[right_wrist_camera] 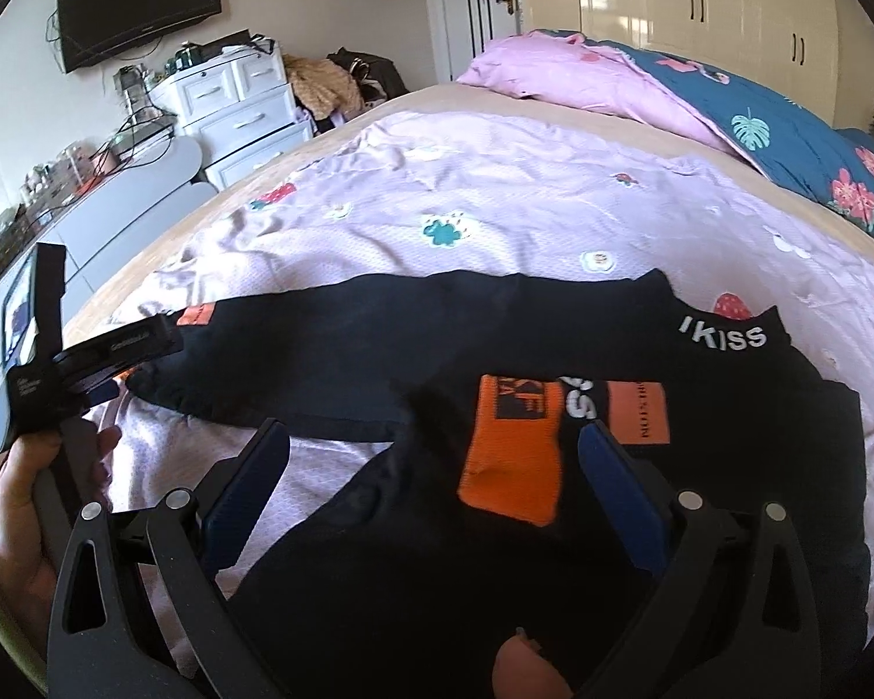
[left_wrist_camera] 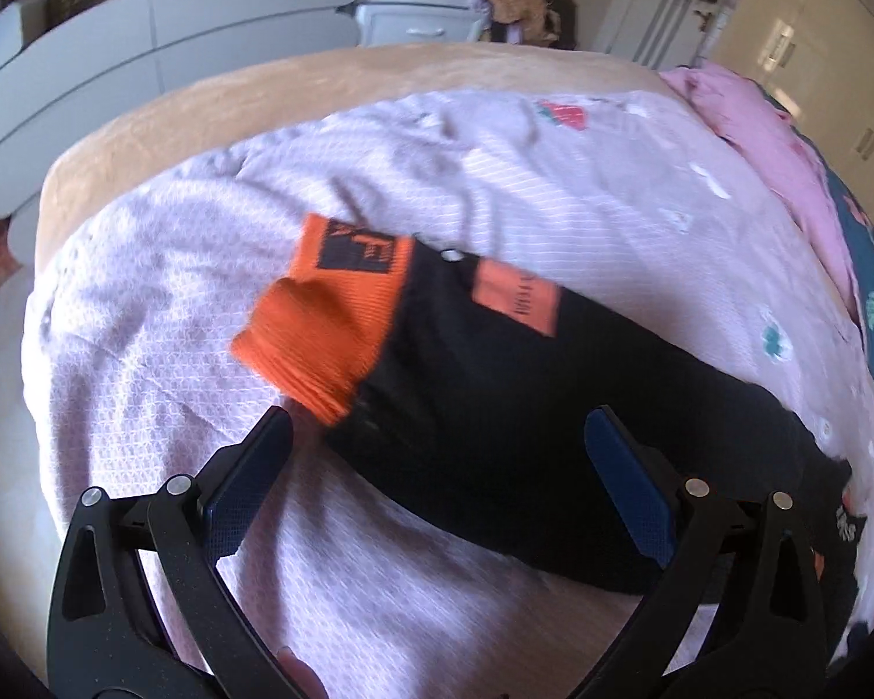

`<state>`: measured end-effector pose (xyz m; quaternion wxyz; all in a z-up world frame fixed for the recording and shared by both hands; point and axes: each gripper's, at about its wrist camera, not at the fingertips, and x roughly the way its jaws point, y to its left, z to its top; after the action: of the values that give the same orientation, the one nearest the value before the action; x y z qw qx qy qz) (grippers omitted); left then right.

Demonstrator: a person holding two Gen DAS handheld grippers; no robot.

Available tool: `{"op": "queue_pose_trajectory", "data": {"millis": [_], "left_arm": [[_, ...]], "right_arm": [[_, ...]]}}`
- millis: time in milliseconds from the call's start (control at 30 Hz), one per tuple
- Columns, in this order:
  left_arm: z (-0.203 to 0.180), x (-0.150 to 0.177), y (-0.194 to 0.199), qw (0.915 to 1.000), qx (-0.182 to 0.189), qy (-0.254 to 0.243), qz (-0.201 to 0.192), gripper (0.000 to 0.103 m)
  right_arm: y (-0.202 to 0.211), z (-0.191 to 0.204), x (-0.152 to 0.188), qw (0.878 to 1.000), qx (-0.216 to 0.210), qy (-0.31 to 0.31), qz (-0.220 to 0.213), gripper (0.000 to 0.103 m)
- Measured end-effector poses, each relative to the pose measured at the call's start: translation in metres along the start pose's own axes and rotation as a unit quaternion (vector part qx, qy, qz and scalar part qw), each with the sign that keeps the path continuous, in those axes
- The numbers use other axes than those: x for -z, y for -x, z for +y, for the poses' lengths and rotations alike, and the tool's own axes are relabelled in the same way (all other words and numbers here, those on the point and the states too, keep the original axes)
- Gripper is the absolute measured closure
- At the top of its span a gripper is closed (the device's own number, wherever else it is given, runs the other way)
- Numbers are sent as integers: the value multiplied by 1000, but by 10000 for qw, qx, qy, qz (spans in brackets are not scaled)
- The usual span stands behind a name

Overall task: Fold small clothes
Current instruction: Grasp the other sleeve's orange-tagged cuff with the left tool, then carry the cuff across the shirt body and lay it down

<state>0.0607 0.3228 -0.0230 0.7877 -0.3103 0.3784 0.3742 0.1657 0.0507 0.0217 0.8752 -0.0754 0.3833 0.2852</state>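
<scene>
A small black garment with orange cuffs lies on the lilac bedspread. In the left wrist view one black leg [left_wrist_camera: 495, 384] runs from centre to lower right and ends in an orange cuff [left_wrist_camera: 320, 320]. My left gripper [left_wrist_camera: 437, 437] is open just above that leg, beside the cuff, holding nothing. In the right wrist view the garment [right_wrist_camera: 379, 349] is spread wide, with a second orange cuff [right_wrist_camera: 513, 454] folded onto it and a white "KISS" print. My right gripper [right_wrist_camera: 434, 448] is open over that cuff. The left gripper [right_wrist_camera: 110, 361] shows at the far left there.
The lilac bedspread [right_wrist_camera: 495, 215] covers the bed. A pink and blue quilt [right_wrist_camera: 757, 128] is heaped at the far right. White drawers [right_wrist_camera: 233, 105] and a grey desk [right_wrist_camera: 116, 192] stand beyond the bed's left edge. Wardrobes [right_wrist_camera: 699, 0] line the back wall.
</scene>
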Motion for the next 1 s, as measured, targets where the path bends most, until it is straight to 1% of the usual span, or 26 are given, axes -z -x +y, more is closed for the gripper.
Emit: {"op": "queue_pose_trajectory", "data": {"millis": [67, 133, 167, 200, 233, 267, 300, 333, 367, 400, 433, 600, 667, 733, 933, 1000], "left_arm": [[5, -2, -8, 9999, 31, 92, 91, 9], [10, -6, -13, 9996, 180, 178, 95, 10], [12, -8, -13, 9994, 254, 234, 44, 15], [15, -11, -11, 9989, 336, 313, -78, 31], [19, -13, -10, 9982, 428, 380, -163, 51], [22, -15, -10, 9978, 478, 421, -201, 61], [26, -16, -11, 9973, 511, 472, -226, 80], [28, -17, -11, 9971, 520, 510, -228, 95], [29, -18, -12, 9965, 576, 561, -246, 95], [31, -19, -8, 9943, 793, 643, -302, 95], [31, -19, -3, 9927, 929, 652, -396, 95], [10, -19, 40, 9857, 1362, 229, -969, 96], [1, -17, 58, 9818, 1520, 84, -1136, 96], [-8, -14, 70, 9793, 1588, -66, -1257, 96], [-43, -4, 107, 9676, 2030, -557, -1397, 97], [-55, 0, 117, 9622, 2255, -683, -1367, 97]], "right_arm": [[-2, 2, 2, 10000, -20, 12, 38, 4], [-4, 3, 6, 10000, -33, -7, 81, 4], [-4, 3, 7, 9999, -39, -23, 106, 4], [-5, 3, 9, 9999, -44, -40, 127, 4], [-4, 2, 11, 9999, -49, -66, 146, 4], [-4, 2, 13, 9998, -53, -75, 153, 4], [-3, 1, 15, 9998, -54, -83, 169, 4], [-2, 1, 16, 9998, -48, -78, 184, 4], [-1, 0, 18, 9998, -29, -66, 187, 4], [0, -1, 20, 9998, -10, -65, 184, 4], [1, -2, 22, 9998, 23, -86, 185, 4], [8, -15, 25, 9994, 86, -263, 187, 4], [14, -21, 27, 9993, 145, -291, 172, 4], [20, -27, 27, 9991, 230, -328, 143, 4], [44, -54, 27, 9971, 403, -650, -49, 4], [52, -63, 28, 9959, 509, -736, -109, 4]]}}
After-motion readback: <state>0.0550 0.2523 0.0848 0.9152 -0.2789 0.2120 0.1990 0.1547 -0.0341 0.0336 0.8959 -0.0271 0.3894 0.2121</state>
